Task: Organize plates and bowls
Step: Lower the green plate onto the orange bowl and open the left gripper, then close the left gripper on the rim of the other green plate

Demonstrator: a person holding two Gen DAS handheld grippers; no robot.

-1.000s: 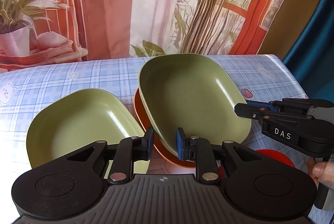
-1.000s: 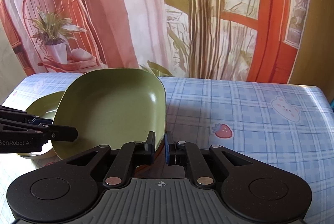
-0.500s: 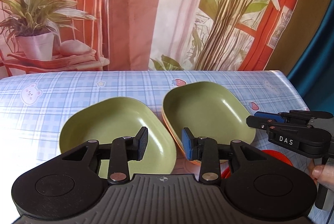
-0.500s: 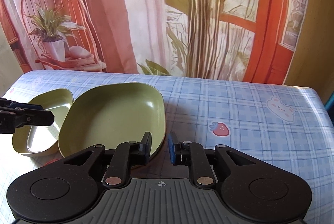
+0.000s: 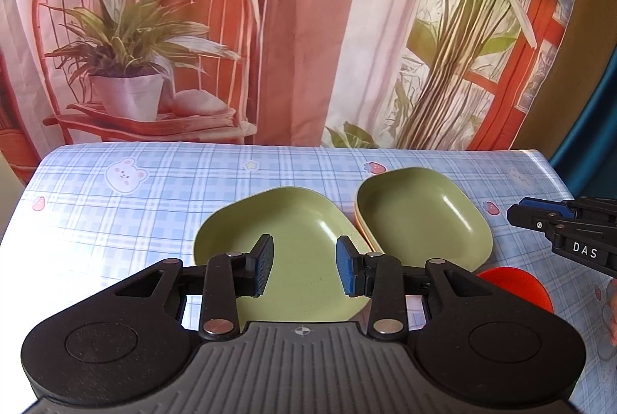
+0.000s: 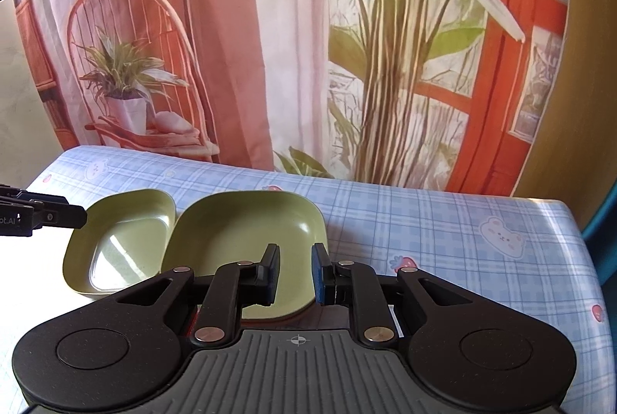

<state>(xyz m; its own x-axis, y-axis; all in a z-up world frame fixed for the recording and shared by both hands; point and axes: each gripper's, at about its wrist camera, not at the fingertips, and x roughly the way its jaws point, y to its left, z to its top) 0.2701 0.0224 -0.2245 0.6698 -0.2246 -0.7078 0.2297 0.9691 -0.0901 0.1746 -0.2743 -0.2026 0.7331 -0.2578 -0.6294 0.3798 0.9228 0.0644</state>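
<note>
The room was bright with warm daylight. The sun hit the left side of the table (image 6: 443,233) hard, and in the right wrist view that corner was washed out to white. The left bowl (image 6: 119,244) had a white shine on its floor. The other bowl (image 5: 424,217) had small shiny streaks on its inner wall. Dark shadows lay under the left gripper (image 5: 304,269) and the right gripper (image 6: 295,273). Both pictures were sharp in the middle. Near the edges everything bent and curved, and the corners went black. The curtain (image 5: 308,28) looked soft and a bit hazy.
</note>
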